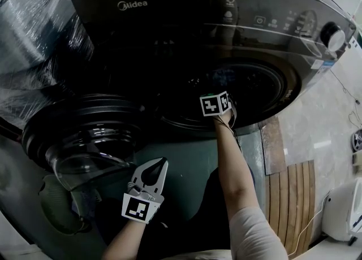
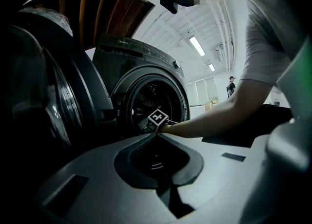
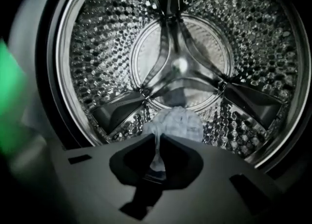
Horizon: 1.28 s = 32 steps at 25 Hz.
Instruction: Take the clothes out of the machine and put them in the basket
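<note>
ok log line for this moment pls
phase: unloading | right gripper: shut on pale cloth in drum | left gripper: shut, empty, outside machine | door: open

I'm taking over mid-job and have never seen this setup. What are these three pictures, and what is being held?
There is no robot arm here: a person holds a two-jaw gripper in each hand. The head view looks down at a front-loading washing machine with its door swung open. The other two cameras ride on the grippers. The right gripper reaches into the drum, its jaws shut on a pale cloth low in the drum. The left gripper hangs outside, shut and empty.
</note>
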Motion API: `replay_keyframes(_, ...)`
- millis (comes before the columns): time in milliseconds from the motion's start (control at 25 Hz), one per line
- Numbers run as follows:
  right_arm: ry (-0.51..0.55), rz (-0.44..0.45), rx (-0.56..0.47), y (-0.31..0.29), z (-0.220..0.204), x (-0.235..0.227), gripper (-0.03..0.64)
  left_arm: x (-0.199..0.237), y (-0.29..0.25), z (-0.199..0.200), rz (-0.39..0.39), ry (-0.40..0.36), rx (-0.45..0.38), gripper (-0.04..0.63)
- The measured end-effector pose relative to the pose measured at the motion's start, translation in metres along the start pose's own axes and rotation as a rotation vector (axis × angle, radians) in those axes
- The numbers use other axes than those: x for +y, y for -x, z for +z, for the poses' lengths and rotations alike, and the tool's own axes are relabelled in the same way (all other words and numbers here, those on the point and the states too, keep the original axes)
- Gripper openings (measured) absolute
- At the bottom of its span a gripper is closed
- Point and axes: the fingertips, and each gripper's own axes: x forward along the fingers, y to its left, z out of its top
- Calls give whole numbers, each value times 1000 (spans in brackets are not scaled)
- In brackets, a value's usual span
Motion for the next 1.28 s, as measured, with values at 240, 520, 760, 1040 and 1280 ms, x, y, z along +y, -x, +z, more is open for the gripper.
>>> replay_keyframes(240,-64,23,-85,14,8,-2,38,-2,-9,-7,-44,0,-1,20)
replay_keyframes(520,-118,29,-196,43,28,-11,38,5,-16,-8,-36,24,-9,20)
replay_keyframes(760,-194,62,-247,64,31,-11,38,5,-21,-7,-45,24,-23,20)
replay_keyframes(1040,-166,84,-320,89,34,-11,38,14,-27,-13,-38,63,-49,20)
replay_keyframes(1280,-170,100,-349,115,33,-12,38,13,-33,-11,-56,57,-66,20)
